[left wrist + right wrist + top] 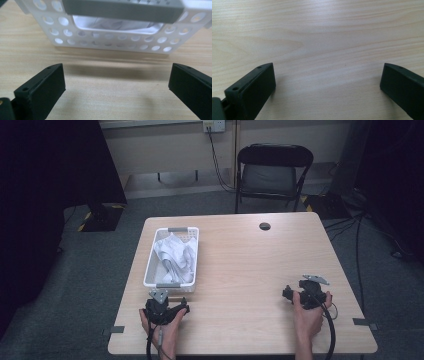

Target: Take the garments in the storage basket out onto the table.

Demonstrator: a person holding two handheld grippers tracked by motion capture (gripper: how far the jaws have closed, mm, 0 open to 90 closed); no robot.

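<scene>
A light wooden table [240,270] carries a white perforated basket [151,265] on its left half, its grey handles at the near and far ends; crumpled white cloth [175,255] lies inside it, heaped toward the far end; the left gripper [167,306], held in the person's left hand [167,325], sits low over the near left edge of the table, just before the basket's near end and apart from it; in the left gripper view its two black jaws stand wide apart with bare wood between them, and the basket's near wall [112,41] with its grey handle [122,10] faces them, the cloth showing pale through the opening; the right gripper [300,292], held in the person's right hand [307,315], rests near the table's near right side, well apart from the basket; in the right gripper view its jaws are likewise spread wide, pinching nothing, over plain wood grain [319,45]; a black folding chair [272,172] stands beyond the far edge of the table on grey carpet; a round dark grommet hole [264,226] marks the tabletop near that far edge.
</scene>
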